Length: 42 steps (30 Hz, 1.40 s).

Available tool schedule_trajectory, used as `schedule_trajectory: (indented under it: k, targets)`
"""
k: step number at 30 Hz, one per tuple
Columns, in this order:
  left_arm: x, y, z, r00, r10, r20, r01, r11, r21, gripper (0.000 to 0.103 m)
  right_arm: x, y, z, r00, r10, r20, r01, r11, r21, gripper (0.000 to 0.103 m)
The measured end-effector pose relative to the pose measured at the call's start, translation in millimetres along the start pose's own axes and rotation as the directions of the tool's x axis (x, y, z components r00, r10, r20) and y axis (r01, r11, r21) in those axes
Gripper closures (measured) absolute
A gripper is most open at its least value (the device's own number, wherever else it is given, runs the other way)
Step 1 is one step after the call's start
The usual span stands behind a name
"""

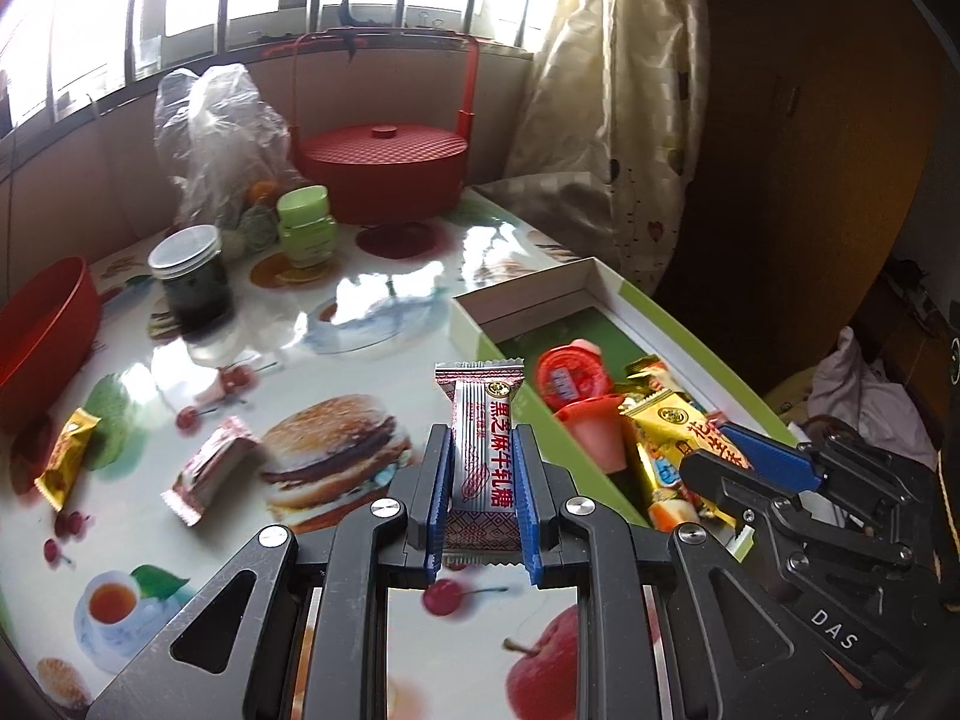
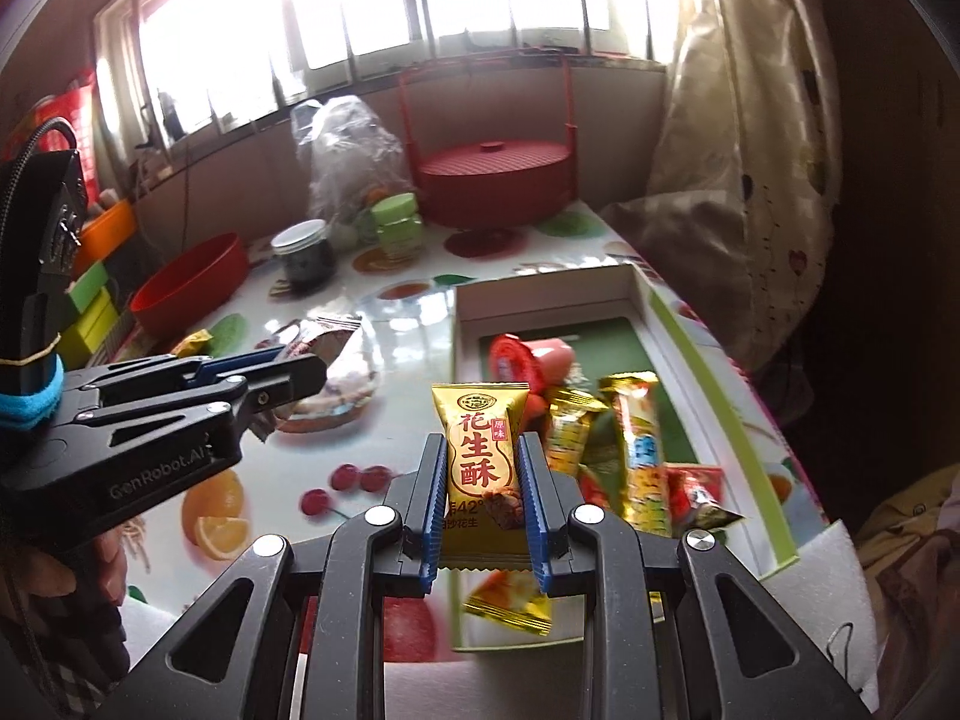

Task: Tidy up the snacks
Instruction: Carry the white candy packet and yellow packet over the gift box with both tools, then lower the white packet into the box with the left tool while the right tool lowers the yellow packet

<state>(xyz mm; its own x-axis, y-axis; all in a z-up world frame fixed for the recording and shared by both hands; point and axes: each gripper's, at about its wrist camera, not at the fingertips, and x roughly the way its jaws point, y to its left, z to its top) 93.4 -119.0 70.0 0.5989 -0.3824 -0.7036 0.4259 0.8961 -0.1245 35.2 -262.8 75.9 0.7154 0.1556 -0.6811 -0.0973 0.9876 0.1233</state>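
My left gripper (image 1: 480,480) is shut on a white and red nougat candy (image 1: 483,450), held above the table just left of the green box (image 1: 480,324). My right gripper (image 2: 483,492) is shut on a gold peanut crisp packet (image 2: 483,456) over the near end of the green box (image 2: 720,372). The box holds red jelly cups (image 1: 567,375) and several gold wrapped snacks (image 2: 639,456). The right gripper shows in the left wrist view (image 1: 720,462), and the left gripper shows in the right wrist view (image 2: 300,372). A gold candy (image 1: 63,459) and a pink wrapped candy (image 1: 207,468) lie loose on the table.
A red lidded basket (image 1: 384,168) with a tall handle stands at the back. A dark jar (image 1: 192,282), a green jar (image 1: 306,225) and a plastic bag (image 1: 216,138) stand beside it. A red bowl (image 1: 42,324) sits at the left. A curtain (image 1: 618,90) hangs right.
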Motion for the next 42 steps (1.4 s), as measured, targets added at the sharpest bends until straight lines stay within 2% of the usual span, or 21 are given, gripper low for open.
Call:
schedule_trajectory:
  k: [15,26,42]
  targets:
    - [23,-25,14,0.997,-0.073,-0.025,0.074,0.997,0.028,0.082,-2,-38,-8,0.996,-0.083,-0.017,0.084,0.994,0.069,0.081]
    - [34,-45,10,0.991,-0.119,-0.057,0.122,0.991,0.048,0.082,3,-65,-8,0.991,-0.129,-0.030,0.131,0.986,0.107,0.081]
    - [49,-77,-2,0.981,-0.158,-0.116,0.165,0.985,0.056,0.082,12,-82,-8,0.987,-0.158,-0.035,0.160,0.983,0.087,0.081]
